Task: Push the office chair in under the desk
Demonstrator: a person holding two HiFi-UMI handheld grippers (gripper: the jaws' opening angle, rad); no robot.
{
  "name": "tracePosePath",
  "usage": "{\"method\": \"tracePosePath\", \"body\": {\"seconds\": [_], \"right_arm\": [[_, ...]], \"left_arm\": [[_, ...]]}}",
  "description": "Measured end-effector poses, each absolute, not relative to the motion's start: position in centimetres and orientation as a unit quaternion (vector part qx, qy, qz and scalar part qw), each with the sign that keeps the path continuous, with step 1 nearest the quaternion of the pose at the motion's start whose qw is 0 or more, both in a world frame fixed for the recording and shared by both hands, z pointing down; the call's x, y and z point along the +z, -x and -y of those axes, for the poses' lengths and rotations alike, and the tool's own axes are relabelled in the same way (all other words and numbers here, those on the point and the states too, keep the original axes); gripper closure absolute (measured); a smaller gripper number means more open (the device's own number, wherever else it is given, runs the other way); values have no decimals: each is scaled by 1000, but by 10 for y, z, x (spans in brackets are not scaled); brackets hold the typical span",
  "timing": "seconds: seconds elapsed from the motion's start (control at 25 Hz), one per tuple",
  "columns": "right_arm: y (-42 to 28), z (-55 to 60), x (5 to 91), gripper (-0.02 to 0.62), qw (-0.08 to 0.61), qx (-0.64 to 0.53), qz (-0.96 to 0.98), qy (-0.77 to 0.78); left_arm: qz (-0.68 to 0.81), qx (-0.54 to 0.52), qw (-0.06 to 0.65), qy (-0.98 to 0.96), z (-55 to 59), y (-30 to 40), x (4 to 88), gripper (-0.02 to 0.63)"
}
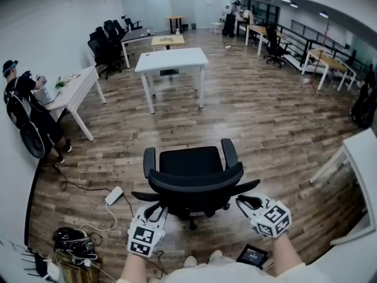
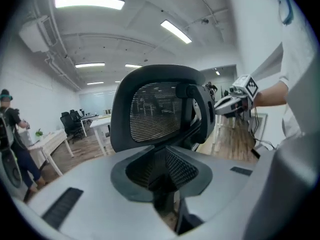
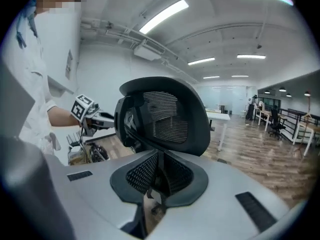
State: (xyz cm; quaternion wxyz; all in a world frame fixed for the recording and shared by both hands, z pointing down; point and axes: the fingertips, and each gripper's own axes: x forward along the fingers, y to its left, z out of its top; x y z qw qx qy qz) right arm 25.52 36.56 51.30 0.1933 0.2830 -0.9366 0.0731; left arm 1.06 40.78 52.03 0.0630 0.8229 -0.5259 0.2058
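Office chair (image 1: 191,175): black, mesh-backed, on castors; stands in the open on the wooden floor (image 1: 265,117), seat facing the white desk (image 1: 171,59) and well apart from it, back turned to the person

Left gripper (image 1: 154,210): just behind the backrest's left side; jaws set almost together with a thin slot between them, nothing clamped that I can make out; contact with the frame not certain

Right gripper (image 1: 247,203): just behind the right side; jaws closed, empty

Step in hand, by my reckoning: bracing both claws at the chair's back; the push itself not yet done

Next move calls for: an even, straight shove from both sides, so the chair rolls true toward the desk and the seat passes between its legs

Containers: none belong to the task; a dark bag (image 1: 72,239) lies near the wall at the left, contents not to be made out
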Motion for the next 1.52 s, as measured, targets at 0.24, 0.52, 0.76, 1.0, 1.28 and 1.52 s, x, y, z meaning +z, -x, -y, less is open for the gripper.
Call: {"method": "tracePosePath", "body": {"seconds": [0.24,0.52,0.76,1.0,1.28,1.52], "right_arm": [[-255,-362,501,512,220,62,939,-257],[-252,-359,501,497,206,71,944,-250],[-252,-359,501,495,207,68,944,-248],[-253,-362,502,481,238,59,938,-243],[-260,-361,506,434,273,41,934,-226],[-262,-357,511,385,319,15,927,-197]], "left_arm": [[511,226,57,-827,-406,-8,511,525],[506,221,63,-831,-403,-11,506,512],[505,226,64,-831,-403,-7,506,511],[489,244,56,-835,-404,-10,506,507],[469,287,45,-834,-402,-7,512,444],[440,354,25,-825,-403,0,521,368]]}}
